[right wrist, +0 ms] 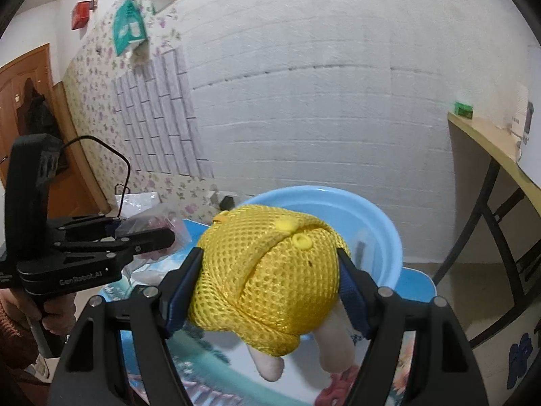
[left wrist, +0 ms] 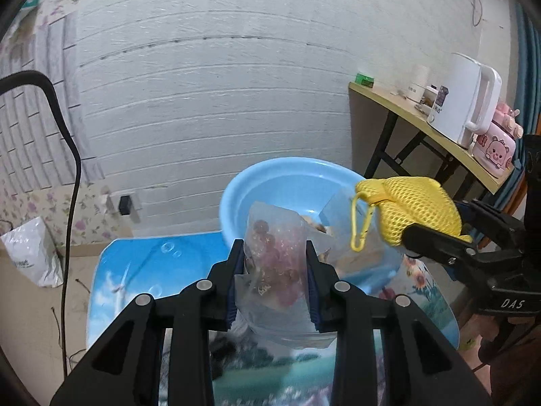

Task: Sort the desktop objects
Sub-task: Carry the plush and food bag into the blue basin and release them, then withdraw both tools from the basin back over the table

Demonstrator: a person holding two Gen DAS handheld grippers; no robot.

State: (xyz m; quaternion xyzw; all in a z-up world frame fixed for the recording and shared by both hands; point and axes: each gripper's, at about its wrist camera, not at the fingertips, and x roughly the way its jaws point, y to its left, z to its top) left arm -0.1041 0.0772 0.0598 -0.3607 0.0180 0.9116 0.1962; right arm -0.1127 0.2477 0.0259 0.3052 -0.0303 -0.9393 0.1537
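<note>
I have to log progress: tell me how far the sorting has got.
Done: some items already lie in the blue basin. In hand: the left gripper is shut on a clear bag of beads, the right gripper on a yellow mesh pouch, both near the basin. Left: dropping both in; a red item remains on the table.

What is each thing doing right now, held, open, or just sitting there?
Left gripper: shut on the clear bag.
Clear bag: held up, red beads inside.
Right gripper: shut on the yellow mesh toy.
Yellow mesh toy: held up, legs dangling.
Blue basin: upright on the table, something already inside.
</note>
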